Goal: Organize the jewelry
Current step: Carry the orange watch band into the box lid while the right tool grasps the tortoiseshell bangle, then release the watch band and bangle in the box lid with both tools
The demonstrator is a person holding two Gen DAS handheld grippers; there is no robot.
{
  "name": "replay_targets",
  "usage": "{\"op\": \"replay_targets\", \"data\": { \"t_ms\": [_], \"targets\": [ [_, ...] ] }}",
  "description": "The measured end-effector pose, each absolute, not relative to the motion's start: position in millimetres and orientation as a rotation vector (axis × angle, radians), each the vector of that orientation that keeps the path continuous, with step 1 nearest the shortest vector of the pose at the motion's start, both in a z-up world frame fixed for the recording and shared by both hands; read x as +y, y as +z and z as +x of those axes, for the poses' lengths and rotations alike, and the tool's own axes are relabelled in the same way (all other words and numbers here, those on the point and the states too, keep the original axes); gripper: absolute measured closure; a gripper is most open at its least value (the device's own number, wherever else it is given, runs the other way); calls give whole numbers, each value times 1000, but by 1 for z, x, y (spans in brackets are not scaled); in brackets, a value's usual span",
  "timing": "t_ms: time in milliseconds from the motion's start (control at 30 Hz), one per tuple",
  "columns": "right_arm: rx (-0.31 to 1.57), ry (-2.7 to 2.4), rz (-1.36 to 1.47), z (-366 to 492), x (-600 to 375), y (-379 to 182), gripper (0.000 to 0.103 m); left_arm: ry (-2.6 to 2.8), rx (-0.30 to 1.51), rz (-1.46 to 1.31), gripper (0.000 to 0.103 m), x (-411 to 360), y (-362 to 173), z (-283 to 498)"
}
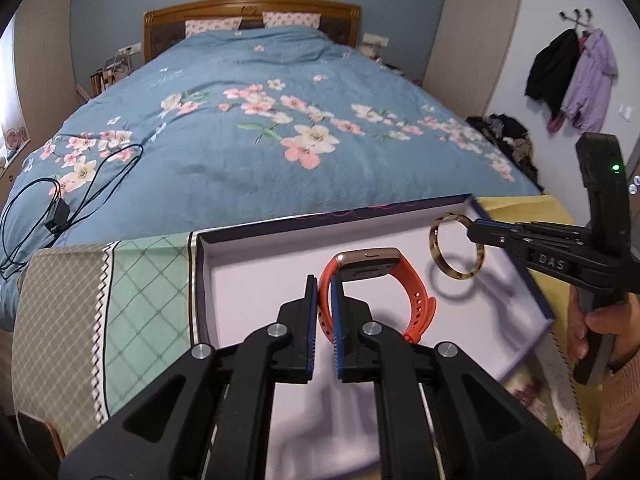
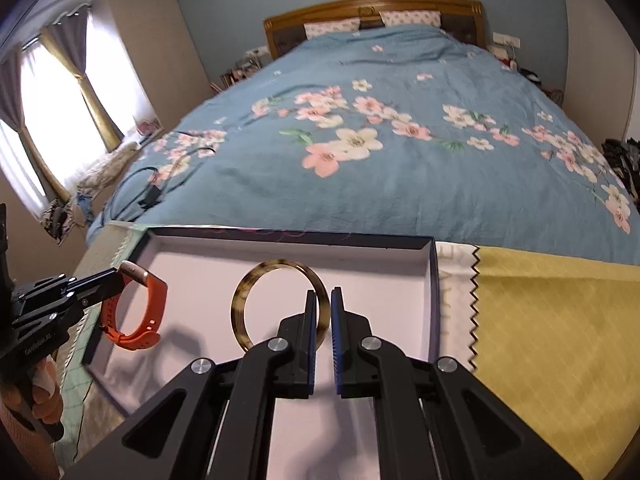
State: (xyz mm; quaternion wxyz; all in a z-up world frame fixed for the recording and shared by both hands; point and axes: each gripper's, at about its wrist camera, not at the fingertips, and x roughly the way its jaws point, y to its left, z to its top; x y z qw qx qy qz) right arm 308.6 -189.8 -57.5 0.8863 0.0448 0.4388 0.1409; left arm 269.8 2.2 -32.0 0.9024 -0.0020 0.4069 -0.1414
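Blue floral bedspread [image 1: 240, 160] behind the box [image 1: 248, 272]; tools grip watch [image 1: 416, 292] and bangle [image 2: 248, 292].

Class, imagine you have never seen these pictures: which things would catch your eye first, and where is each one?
The orange watch, pinched in the left gripper, hangs over the left part of the open white-lined box. Beside it, the right gripper holds a tortoiseshell bangle over the same box. Behind stretches the blue floral bedspread.
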Motion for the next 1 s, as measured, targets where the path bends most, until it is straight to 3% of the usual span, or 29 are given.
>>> {"op": "replay_targets", "data": {
  "t_ms": [400,500,600,733,833,1000],
  "targets": [
    [1015,225,167,343,-190,-78,97,-239,953,24,95,-6,-60,336],
    [1001,211,189,340,-194,-77,92,-227,982,12,95,-5,-66,344],
    [948,226,205,328,-199,-66,83,-216,972,-9,87,1,-66,343],
    [836,321,167,285,-204,-35,70,-202,860,-27,61,12,-49,317],
    [765,391,105,248,-207,-17,60,-207,755,-14,60,16,-29,282],
    [737,490,29,189,-213,-11,60,-257,644,34,55,16,-7,211]
  ]
}}
